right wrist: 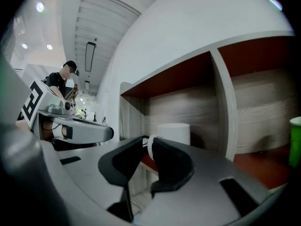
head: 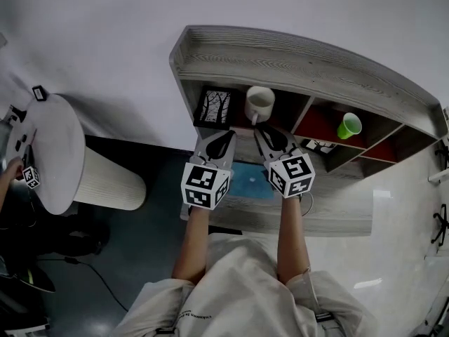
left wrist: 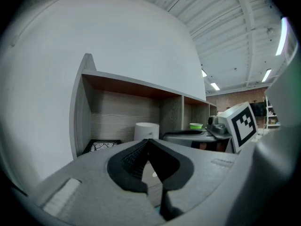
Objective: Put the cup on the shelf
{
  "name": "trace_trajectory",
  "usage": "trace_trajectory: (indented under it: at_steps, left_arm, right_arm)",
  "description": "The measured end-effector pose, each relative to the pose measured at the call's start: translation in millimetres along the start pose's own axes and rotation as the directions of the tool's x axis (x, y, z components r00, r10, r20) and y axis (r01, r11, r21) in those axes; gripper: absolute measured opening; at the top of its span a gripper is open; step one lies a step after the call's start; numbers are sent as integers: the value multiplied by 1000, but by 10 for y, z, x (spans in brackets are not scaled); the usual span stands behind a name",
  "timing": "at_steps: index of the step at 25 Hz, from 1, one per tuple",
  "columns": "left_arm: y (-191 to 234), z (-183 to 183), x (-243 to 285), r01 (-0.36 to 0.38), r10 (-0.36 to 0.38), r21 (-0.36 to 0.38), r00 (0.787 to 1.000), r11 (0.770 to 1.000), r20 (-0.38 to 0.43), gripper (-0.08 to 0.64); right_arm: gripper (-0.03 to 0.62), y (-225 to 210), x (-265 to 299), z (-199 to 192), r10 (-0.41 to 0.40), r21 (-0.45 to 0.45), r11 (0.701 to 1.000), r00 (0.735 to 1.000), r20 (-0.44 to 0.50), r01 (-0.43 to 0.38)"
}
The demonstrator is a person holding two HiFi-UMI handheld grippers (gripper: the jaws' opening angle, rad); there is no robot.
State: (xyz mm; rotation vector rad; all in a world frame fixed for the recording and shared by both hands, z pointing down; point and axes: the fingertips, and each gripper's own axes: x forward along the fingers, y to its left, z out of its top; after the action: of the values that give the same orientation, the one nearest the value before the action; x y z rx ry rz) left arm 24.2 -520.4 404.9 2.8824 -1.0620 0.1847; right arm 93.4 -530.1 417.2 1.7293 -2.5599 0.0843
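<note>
A white cup (head: pixel 259 104) stands upright in the left compartment of the grey wooden shelf (head: pixel 302 62), its handle pointing toward me. My right gripper (head: pixel 258 127) reaches to that handle. In the right gripper view the cup (right wrist: pixel 174 133) stands just past the gripper (right wrist: pixel 148 142), and the white handle is pinched between the jaw tips. My left gripper (head: pixel 226 135) hovers beside it at the compartment's front, left of the cup. Seen from the left gripper view, this gripper (left wrist: pixel 148 140) has its jaws closed together with nothing between them, and the cup (left wrist: pixel 146 131) stands behind them.
A framed tree picture (head: pixel 215 107) leans at the compartment's left. A green cup (head: pixel 349 126) sits in the red-backed compartment to the right. A blue item (head: pixel 249 181) lies on the lower ledge. A round white table (head: pixel 49 153) stands at the left. A person (right wrist: pixel 61 86) stands in the background.
</note>
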Motion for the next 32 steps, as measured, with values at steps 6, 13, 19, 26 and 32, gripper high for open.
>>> trace_trajectory:
  at_steps: [6,13,19,26,32]
  left_arm:
    - [-251,-161,-119,29,-29,-14,1000,999,-12,11]
    - [-348,-180,-222,55,-55,-7,998,998,-14,11]
    - [-418,-109,-233,111,-111,-8,994,994,-8,11]
    - [-419,-320,-528,164,-167,-69,985,984,-47,11]
    - [-398,-378,-861,192,-195,-63,979,979,-56,11]
  right_arm:
    - [80,59,-222,-54,-24,22,999,1000,15,24]
    - [80,163,-369,-193,-64,31,997,998,-10,65]
    - [80,152,-570,-110,-150,26,988,989,-2,150]
    - [67,284,-1008,-37,-350,56,936,933,88,346]
    - [61,589,-1222,-57,-414,63,910,908,71,410]
